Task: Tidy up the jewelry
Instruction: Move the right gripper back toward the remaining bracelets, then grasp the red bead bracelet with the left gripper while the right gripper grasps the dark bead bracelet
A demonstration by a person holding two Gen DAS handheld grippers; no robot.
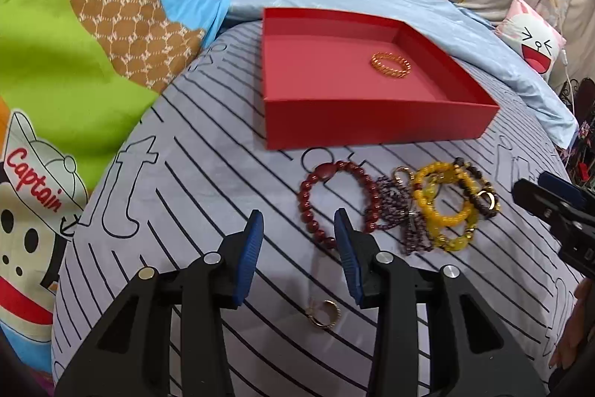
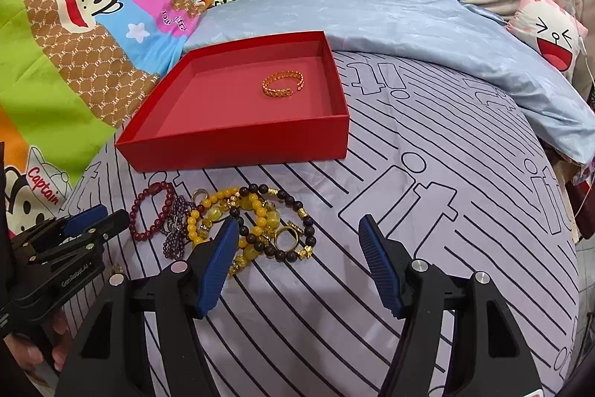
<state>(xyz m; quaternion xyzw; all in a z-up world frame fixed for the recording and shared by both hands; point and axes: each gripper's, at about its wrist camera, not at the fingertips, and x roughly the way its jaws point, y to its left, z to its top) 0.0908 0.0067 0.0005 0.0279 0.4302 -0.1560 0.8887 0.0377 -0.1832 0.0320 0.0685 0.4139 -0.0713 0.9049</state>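
Two tools over our striped bed cover (image 2: pixel 427 144), both with jaws apart, gripping nothing. Left tool (image 1: pixel 299 227) hangs above small gold ring (image 1: pixel 324 313) (ring lies loose on cover, untouched). Right tool (image 2: pixel 297 233) sits just right of bracelet pile (image 2: pixel 238 222): dark red beads (image 1: pixel 334 199), purple strand, yellow beads (image 1: pixel 444 203), dark beads. Red box (image 1: pixel 372 121) behind pile, gold bangle (image 1: pixel 390 63) inside, near far right corner.
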